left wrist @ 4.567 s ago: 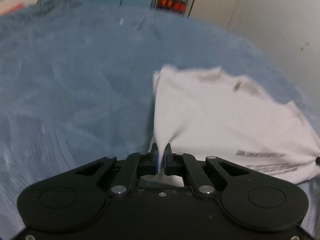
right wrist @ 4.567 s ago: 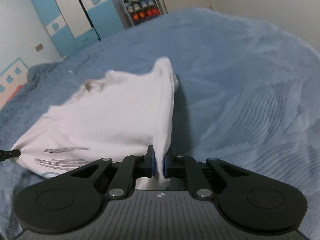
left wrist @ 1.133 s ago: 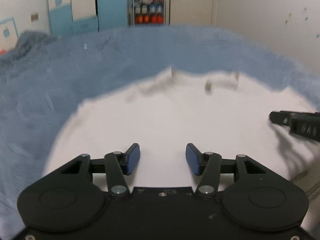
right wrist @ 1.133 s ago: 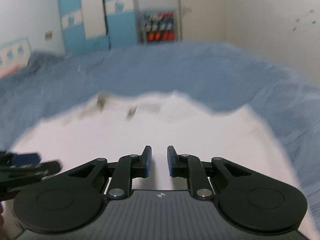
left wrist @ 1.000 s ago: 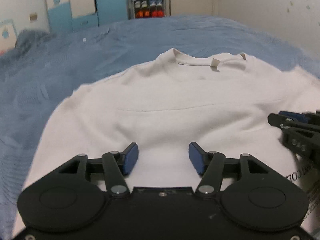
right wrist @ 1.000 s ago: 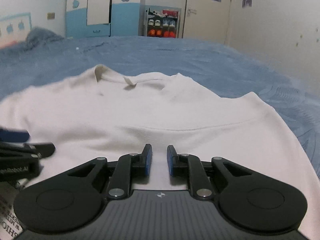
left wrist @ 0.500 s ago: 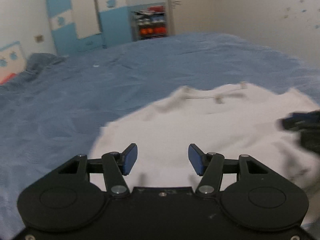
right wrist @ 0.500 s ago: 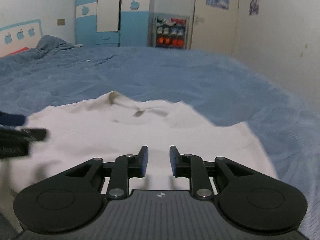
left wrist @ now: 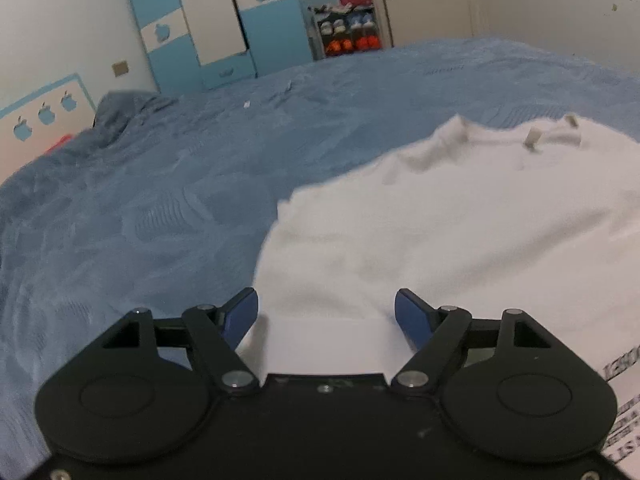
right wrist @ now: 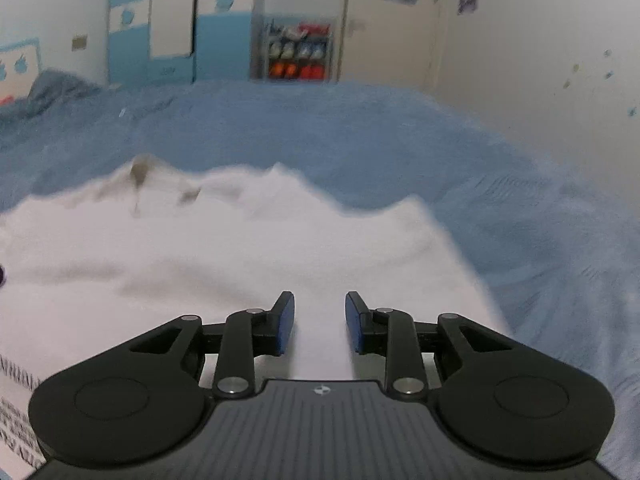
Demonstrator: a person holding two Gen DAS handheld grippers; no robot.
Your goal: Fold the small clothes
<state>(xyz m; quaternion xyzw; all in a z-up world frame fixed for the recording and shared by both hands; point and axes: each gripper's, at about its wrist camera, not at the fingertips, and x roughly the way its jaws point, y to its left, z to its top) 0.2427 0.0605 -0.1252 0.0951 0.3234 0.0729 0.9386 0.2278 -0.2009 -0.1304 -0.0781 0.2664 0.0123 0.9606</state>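
The left gripper point(left wrist: 326, 312) hovers with jaws spread wide over a white shirt point(left wrist: 460, 232) on a blue bed point(left wrist: 160, 200). The right gripper point(right wrist: 320, 322), jaws parted more narrowly, holds nothing above the same shirt point(right wrist: 200, 256).

A: What colour is the shirt point(left wrist: 460, 232)?
B: White, with black printed lettering at its near edge, on a blue blanket point(left wrist: 160, 184) with ribbed texture.
A: And the grippers?
B: Left gripper point(left wrist: 326, 312) and right gripper point(right wrist: 320, 322): black bodies, blue pads point(left wrist: 240, 314).
A: The background?
B: A wardrobe point(left wrist: 224, 28) in sky blue and white, with apple motifs.
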